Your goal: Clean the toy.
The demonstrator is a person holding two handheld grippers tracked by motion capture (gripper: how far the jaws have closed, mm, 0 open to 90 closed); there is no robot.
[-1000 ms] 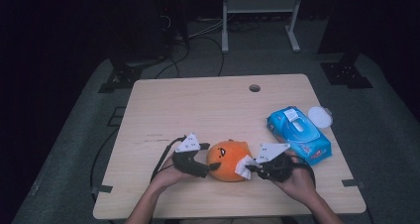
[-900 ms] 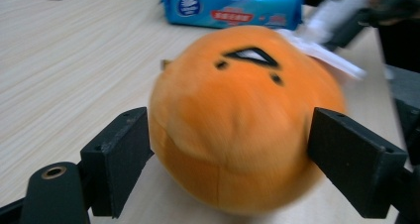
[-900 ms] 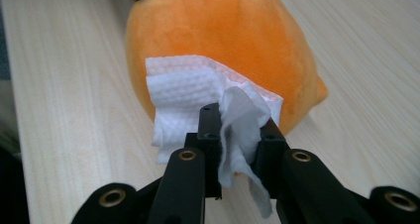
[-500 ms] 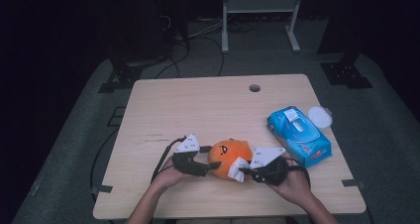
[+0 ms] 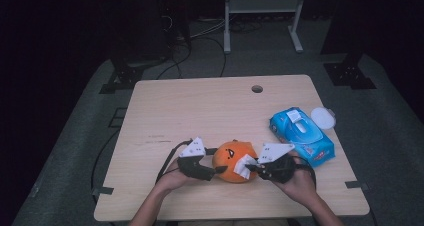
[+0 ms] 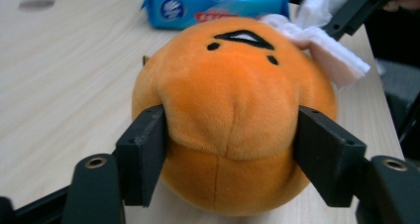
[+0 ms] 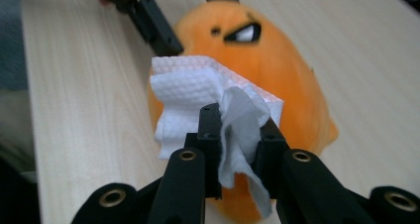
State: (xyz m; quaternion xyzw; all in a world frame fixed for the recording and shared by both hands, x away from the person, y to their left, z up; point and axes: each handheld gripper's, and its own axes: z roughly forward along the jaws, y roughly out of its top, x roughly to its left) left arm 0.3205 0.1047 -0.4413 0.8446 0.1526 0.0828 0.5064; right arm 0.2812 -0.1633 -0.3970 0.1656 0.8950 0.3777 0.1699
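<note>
Near the front edge of the bench (image 5: 200,106) lies an orange plush toy (image 5: 231,162), between the two grippers. On its left side the left gripper (image 6: 230,149) has just been closing, and its jaws now press into both sides of the toy. On the other side, the right gripper (image 7: 236,135) has its jaws closed on a white tissue (image 7: 198,92), which touches the toy. A blue pack of wipes (image 5: 301,135) lies well apart, to the right.
</note>
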